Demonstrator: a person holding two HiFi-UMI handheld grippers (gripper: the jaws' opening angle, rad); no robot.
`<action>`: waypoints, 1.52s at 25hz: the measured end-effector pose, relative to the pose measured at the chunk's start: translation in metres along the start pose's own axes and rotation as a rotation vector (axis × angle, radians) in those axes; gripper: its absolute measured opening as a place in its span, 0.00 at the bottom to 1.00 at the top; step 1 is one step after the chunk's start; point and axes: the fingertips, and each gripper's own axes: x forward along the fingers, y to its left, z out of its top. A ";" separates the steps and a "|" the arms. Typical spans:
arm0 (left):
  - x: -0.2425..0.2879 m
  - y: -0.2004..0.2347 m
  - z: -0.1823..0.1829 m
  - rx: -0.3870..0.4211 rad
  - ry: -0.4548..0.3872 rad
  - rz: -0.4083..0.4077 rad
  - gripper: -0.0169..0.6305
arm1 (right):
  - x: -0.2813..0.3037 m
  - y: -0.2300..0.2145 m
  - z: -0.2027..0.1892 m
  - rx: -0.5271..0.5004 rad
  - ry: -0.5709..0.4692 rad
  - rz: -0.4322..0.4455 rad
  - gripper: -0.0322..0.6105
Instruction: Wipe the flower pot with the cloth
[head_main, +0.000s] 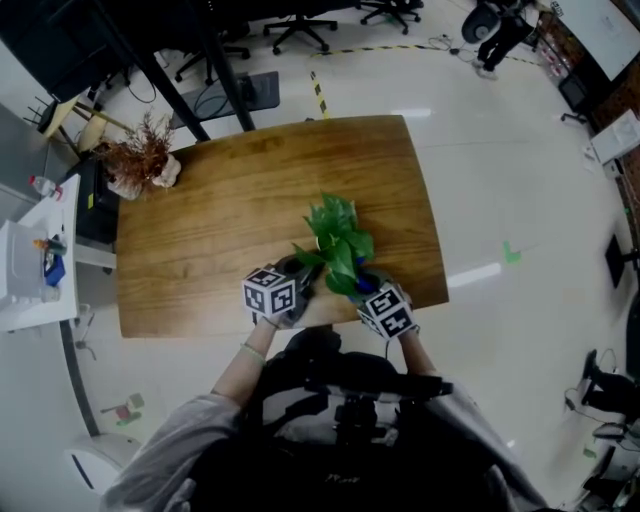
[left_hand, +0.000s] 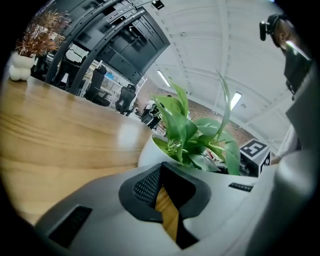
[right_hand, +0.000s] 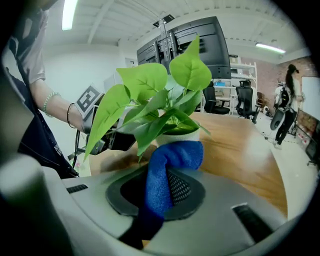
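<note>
Wooden bench (head_main: 200, 230), pale floor (head_main: 520, 150) around it. White flower pot (right_hand: 187, 136) w/ green leaves (head_main: 338, 240) stands upright near the bench's front edge, right of centre, between the two grippers.

Right gripper (right_hand: 160, 194): jaws closed on the blue cloth (right_hand: 172, 160). Cloth runs up between the pads, and its free end bunches above the jaw tips right at the pot's lower wall. Looks pressed to the pot, but contact can't be confirmed. In head view a bit of blue shows under the leaves on the pot's right side.

Left gripper (left_hand: 166, 202): jaws a little apart, with a thin strip of bench wood showing through the gap and nothing between them. It sits low over the bench on the pot's left side, tips near the pot wall (left_hand: 150, 150); touching or not can't be told.

Each gripper view catches the other gripper's marker cube beyond the plant. Right gripper view also shows the person's left wrist (right_hand: 55, 107) w/ bracelets.

Far left corner of bench: dried plant (head_main: 140, 158) in a pale holder, well apart from the pot. Rest of bench top is bare wood.

Background: office chairs (head_main: 300, 25) and dark cabinets (right_hand: 200, 40) beyond the bench; a standing person (right_hand: 287, 100) far right in right gripper view.
</note>
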 end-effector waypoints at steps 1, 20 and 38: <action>0.000 0.003 0.002 -0.001 -0.004 0.003 0.03 | 0.003 0.003 0.000 0.011 -0.001 0.005 0.15; -0.009 -0.017 -0.015 -0.067 -0.015 -0.049 0.03 | -0.023 -0.030 -0.008 0.056 0.025 -0.067 0.15; -0.004 0.002 0.007 -0.077 -0.063 -0.021 0.03 | 0.013 -0.012 0.013 0.034 0.007 -0.026 0.15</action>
